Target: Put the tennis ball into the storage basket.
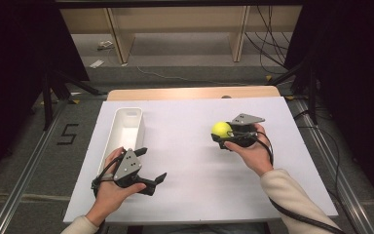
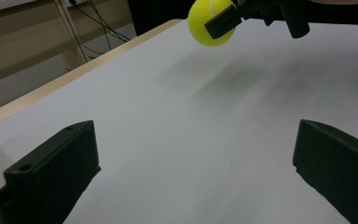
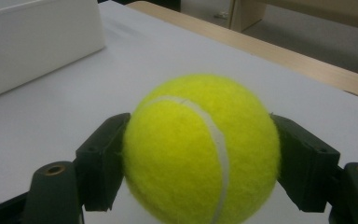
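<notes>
Bare tabletop (image 1: 195,161) right of white bin (image 1: 126,127); right gripper (image 1: 222,132) clamps tennis ball (image 1: 221,129) there; left gripper (image 1: 148,165) beside bin, jaws wide, empty.

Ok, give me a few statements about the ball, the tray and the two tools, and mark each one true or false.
1. The right tool is clamped on the tennis ball. True.
2. The ball lies inside the white tray. False: it is held off to the tray's right, over the white table cover, as the high view shows.
3. The left tool has its jaws spread with nothing between them. True.
4. The left tool is gripping the tray's rim. False: it sits next to the tray's near end, holding nothing.
5. The tray has several balls in it. False: what shows of its inside is bare.
</notes>
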`<state>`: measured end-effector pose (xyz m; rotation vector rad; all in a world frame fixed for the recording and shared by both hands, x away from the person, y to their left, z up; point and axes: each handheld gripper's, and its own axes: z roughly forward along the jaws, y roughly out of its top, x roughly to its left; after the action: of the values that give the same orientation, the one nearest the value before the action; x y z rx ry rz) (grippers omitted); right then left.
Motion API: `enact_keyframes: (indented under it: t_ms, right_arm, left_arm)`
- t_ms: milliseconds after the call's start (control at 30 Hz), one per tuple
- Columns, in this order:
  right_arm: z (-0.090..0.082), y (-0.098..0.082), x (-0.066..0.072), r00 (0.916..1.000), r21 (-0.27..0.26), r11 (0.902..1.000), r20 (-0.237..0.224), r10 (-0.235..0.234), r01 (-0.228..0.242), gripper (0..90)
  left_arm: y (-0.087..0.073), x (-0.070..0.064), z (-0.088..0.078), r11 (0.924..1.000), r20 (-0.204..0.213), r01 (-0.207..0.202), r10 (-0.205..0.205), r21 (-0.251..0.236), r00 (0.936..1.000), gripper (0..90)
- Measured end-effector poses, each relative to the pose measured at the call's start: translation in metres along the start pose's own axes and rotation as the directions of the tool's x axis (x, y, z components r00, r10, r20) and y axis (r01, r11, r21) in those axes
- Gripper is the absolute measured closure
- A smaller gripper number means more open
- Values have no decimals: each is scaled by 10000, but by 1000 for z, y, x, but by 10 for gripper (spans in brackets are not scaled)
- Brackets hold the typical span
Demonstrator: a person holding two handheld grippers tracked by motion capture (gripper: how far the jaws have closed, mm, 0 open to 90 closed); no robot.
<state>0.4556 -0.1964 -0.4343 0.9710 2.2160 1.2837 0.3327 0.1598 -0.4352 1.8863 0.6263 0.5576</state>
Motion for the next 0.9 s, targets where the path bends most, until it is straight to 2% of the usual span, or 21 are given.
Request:
enact_keyframes:
  t_ms: [900]
  right_arm:
    - [3,3,7,9998,-36,10000,-178,-63,62,264]
  left_arm:
    - [0,0,0,10000,-1,-16,16,13,10000,0]
